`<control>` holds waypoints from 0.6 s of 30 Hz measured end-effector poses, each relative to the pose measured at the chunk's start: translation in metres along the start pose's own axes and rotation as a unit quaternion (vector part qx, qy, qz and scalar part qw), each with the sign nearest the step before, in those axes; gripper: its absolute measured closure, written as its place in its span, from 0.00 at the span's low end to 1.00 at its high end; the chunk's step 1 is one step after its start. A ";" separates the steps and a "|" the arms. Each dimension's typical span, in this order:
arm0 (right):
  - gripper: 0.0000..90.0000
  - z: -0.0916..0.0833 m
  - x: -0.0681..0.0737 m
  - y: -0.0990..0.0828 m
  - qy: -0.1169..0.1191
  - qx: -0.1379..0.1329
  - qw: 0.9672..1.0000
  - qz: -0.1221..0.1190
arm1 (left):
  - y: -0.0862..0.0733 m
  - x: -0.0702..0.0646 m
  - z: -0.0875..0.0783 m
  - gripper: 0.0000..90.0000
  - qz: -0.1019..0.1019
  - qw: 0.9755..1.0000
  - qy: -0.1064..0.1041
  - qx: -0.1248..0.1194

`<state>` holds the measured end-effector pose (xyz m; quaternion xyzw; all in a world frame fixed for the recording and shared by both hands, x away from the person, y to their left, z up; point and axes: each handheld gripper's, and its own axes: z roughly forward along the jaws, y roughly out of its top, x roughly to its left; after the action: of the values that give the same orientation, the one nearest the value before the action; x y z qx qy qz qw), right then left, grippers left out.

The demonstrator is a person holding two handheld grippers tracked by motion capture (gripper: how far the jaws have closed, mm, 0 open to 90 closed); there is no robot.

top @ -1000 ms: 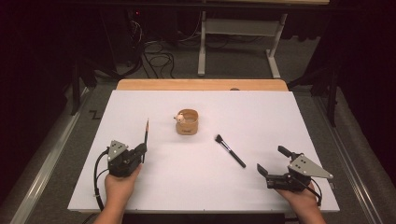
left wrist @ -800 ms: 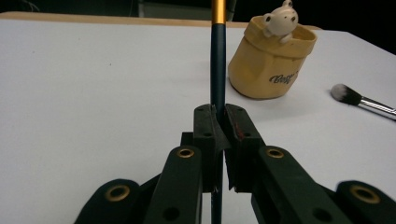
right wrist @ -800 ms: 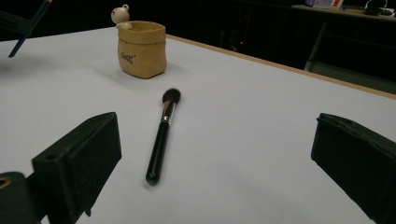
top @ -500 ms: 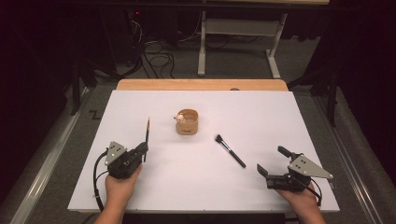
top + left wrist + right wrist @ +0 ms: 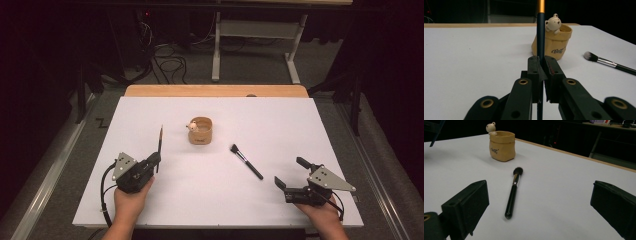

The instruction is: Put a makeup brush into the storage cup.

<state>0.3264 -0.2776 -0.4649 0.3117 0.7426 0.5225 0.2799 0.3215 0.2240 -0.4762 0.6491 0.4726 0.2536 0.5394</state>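
My left gripper point(image 5: 154, 161) rests low over the white table point(image 5: 150, 210) at the front left, shut on a thin dark-handled brush point(image 5: 160, 142) with a gold band. The brush points away toward a tan bag-shaped cup point(image 5: 201, 131) with a small bear on its rim. In the left gripper view the jaws point(image 5: 541, 63) pinch the thin brush point(image 5: 540, 37) in front of the cup point(image 5: 552, 43). My right gripper point(image 5: 290, 172) stands open at the front right. A black makeup brush point(image 5: 512, 192) lies on the table ahead of it, bristles toward the cup point(image 5: 502, 146).
The black makeup brush point(image 5: 246, 161) lies diagonally right of centre, apart from the cup. A wooden strip point(image 5: 215, 90) borders the table's far edge. Beyond it stand a metal frame point(image 5: 255, 35) and cables on a dark floor.
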 end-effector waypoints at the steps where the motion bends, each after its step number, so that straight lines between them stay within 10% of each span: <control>1: 0.03 0.000 0.000 0.000 0.000 0.001 1.000 0.001 | 0.000 -0.001 0.000 0.93 0.001 1.000 -0.001 0.000; 18: 0.03 0.002 0.003 0.001 0.006 0.003 1.000 -0.005 | 0.000 -0.019 0.003 0.93 0.026 0.999 -0.032 -0.006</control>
<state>0.3255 -0.2741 -0.4651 0.3059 0.7471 0.5208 0.2775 0.3156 0.2057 -0.4732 0.6657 0.4360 0.2498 0.5517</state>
